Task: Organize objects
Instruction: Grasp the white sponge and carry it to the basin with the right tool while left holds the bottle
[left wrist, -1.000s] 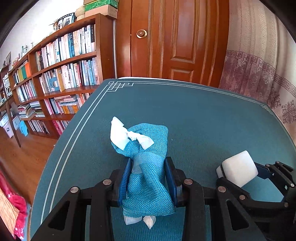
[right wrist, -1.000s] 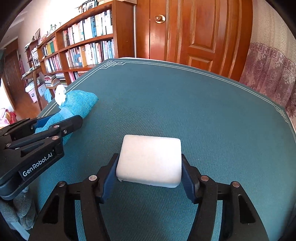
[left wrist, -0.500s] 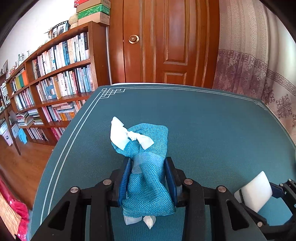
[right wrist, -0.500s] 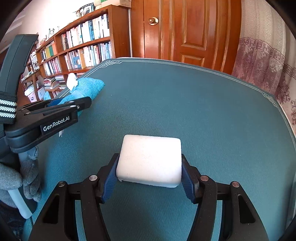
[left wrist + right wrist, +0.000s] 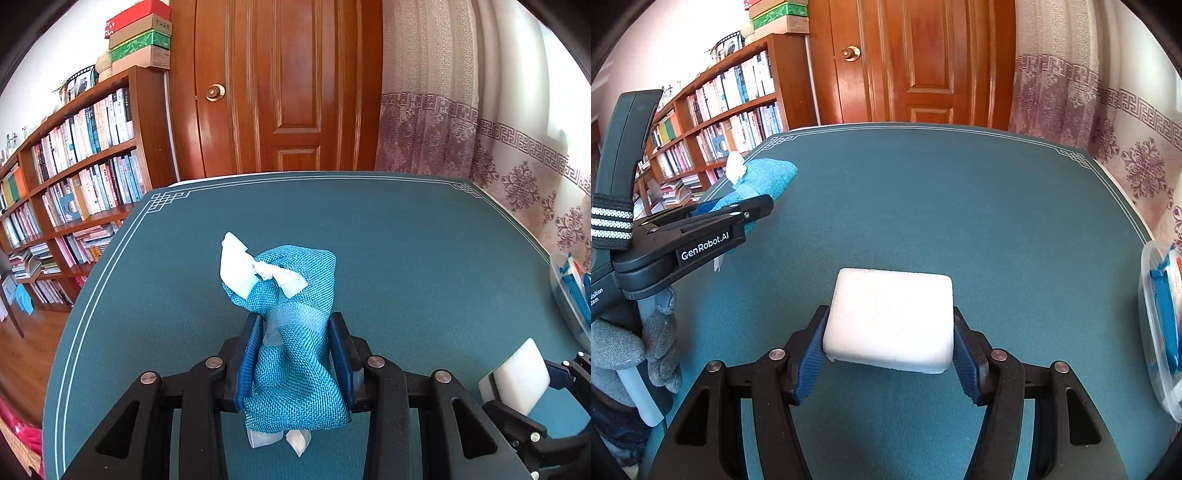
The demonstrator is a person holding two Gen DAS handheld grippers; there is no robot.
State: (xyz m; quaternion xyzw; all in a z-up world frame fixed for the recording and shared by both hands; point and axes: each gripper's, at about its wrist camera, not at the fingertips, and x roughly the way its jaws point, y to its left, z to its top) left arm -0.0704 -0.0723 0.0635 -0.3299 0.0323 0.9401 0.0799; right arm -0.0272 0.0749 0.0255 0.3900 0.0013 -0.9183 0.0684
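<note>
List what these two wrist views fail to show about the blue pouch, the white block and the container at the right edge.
- blue mesh pouch: contents hidden by its weave in the left wrist view; only white ribbon ends show.
- white block: underside and whether it clears the table hidden by its own body and the right gripper.
- clear container: cut off by the frame edge in both views; contents unreadable.
- left gripper: fingertips buried behind the pouch.

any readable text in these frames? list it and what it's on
"GenRobot.AI": white print on the side of the left gripper, in the right wrist view.
"...isition ...tem": cut-off white print on the left gripper's handle; the rest is out of frame.
Book spines on the bookshelf: too small to read.
Stacked boxes on the bookshelf: print too blurred to read.
</note>
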